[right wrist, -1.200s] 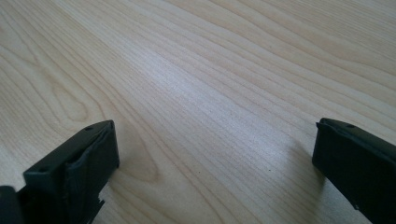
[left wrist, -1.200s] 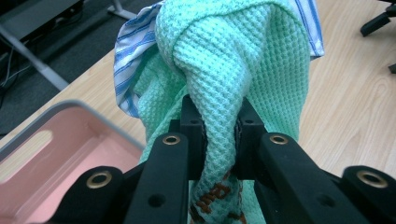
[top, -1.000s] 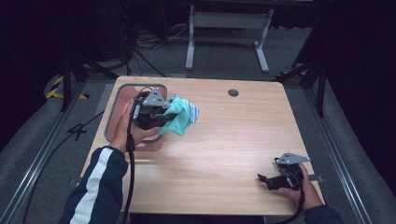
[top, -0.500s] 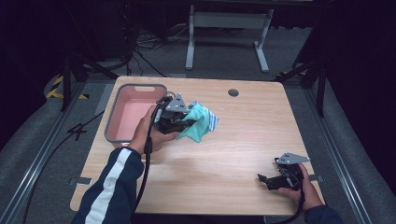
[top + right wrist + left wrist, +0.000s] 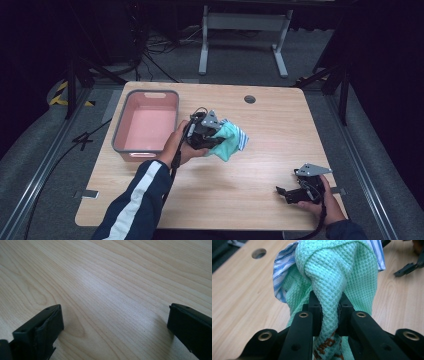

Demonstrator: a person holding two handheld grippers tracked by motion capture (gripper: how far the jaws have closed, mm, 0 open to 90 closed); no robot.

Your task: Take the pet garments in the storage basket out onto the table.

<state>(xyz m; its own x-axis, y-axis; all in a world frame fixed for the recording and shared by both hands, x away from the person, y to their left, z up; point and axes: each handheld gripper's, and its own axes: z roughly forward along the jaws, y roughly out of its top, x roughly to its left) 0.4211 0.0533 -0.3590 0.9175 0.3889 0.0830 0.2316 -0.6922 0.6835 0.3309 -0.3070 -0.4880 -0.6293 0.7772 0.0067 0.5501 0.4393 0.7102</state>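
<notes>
A: Quick status. Where's the cloth?

B: Mint-green waffle towel point(image 5: 229, 142), w/ a blue-striped cloth bunched in behind it. Center of the high view, just right of the pink bin point(image 5: 145, 95). Left gripper point(image 5: 214, 138) has it; in the left gripper view the jaws are pinched tight on a twisted fold of the towel point(image 5: 329, 307), rest of it hanging past the tips.

A: Touching the table?

B: Can't tell for sure. Looks lifted, low over the wooden table point(image 5: 280, 125), maybe brushing it. Shadow under it is small.

A: Bin contents?

B: Nothing inside that I can see, just the pink floor. Bin sits upper left of the tabletop, towel is clear of its rim, not over it.

A: Right side?

B: Right gripper point(image 5: 286, 192) is lower right of the frame, resting on or just above the table near the front edge. Jaws spread wide in the right gripper view point(image 5: 113, 322), bare wood betw. them, holding nothing. Well apart from the towel.

A: So progress?

B: My read: pickup's done, cloth is out of the bin and over open table. Left to do, prob. set it down and spread or fold it, which likely needs the right gripper to come over and take a corner. Not started yet. Call it early-to-mid.
</notes>
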